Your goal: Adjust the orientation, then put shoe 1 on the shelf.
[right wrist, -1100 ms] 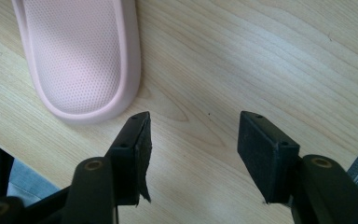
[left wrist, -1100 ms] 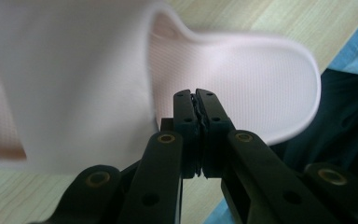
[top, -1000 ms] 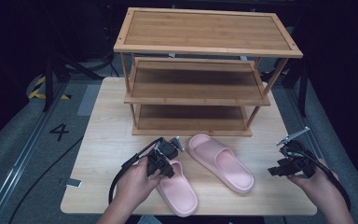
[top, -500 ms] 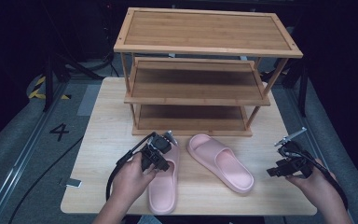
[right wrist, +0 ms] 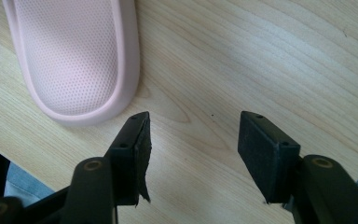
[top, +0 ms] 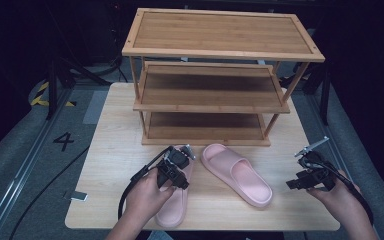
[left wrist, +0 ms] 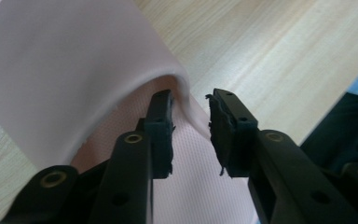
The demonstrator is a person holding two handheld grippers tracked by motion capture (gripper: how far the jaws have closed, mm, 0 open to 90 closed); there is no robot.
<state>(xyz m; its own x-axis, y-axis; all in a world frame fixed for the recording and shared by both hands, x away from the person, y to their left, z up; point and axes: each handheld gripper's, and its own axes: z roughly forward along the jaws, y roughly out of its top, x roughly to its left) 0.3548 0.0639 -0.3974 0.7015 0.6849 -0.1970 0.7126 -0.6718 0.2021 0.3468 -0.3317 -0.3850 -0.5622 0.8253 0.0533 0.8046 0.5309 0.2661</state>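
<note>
two pink slippers (top: 237,173) (top: 176,200), one rack (top: 215,75); left gripper (left wrist: 191,121) jaws just opening astride a slipper's edge, right gripper (right wrist: 193,149) spread.

A recording studio: dark surrounds, floor rails (top: 17,187), a numbered floor mark (top: 63,141)

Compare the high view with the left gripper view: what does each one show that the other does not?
The high view alone shows the wooden shelf rack, the second pink slipper lying apart, and the right tongs, open over bare table. The left gripper view alone shows, up close, the strap edge and dotted footbed of the left pink slipper, with the slipper's side rim between the jaws, which have just been opening and no longer press it. Both show that slipper, the left tongs and the light wooden table.
</note>
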